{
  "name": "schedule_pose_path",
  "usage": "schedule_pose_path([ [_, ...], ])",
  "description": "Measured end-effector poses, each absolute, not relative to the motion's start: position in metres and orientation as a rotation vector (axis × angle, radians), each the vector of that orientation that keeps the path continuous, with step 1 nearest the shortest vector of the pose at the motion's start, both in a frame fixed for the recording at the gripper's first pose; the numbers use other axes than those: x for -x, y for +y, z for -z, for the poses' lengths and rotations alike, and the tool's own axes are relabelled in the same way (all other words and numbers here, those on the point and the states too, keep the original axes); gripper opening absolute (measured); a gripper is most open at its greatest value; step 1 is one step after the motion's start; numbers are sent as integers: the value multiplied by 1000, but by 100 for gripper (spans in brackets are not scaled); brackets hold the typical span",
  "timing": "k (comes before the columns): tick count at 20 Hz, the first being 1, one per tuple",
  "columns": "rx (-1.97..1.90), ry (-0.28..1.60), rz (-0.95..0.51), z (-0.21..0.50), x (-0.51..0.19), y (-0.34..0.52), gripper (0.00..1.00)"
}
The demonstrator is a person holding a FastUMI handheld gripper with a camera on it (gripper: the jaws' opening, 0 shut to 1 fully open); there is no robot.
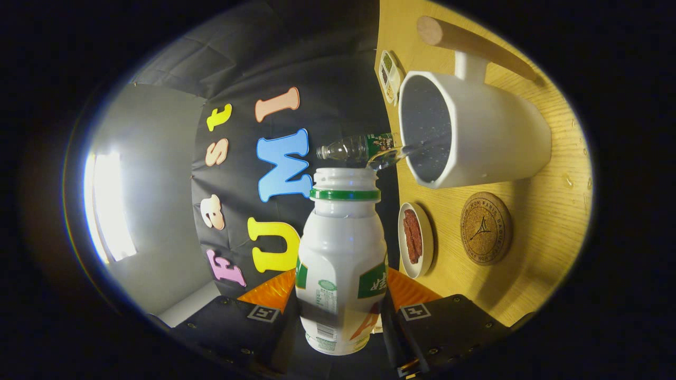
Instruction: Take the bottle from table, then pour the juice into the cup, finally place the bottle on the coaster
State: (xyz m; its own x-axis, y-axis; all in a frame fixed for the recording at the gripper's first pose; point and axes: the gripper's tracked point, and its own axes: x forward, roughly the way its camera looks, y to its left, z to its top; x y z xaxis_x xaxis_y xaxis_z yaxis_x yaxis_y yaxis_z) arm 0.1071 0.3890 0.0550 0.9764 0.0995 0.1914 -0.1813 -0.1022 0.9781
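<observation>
Two steps basically done: jaws pinching the bottle (341,264), tipped and pouring into the cup (465,129), coaster (486,228) still waiting.

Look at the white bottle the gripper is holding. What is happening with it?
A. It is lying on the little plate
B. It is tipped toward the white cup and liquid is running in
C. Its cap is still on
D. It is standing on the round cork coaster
B: the gripper clamps the white bottle, tipped sideways, and a clear stream runs from its open mouth into the white cup.
</observation>
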Motion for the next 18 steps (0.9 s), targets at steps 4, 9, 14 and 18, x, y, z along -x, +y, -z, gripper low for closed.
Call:
schedule_pose_path([
  [4, -1699, -90, -248, -58, -107, 388, 68],
  [9, -1721, -98, -246, -60, -108, 388, 68],
  [14, -1751, -131, -247, -62, -108, 386, 68],
  [18, -1793, -148, -244, -64, -108, 386, 68],
])
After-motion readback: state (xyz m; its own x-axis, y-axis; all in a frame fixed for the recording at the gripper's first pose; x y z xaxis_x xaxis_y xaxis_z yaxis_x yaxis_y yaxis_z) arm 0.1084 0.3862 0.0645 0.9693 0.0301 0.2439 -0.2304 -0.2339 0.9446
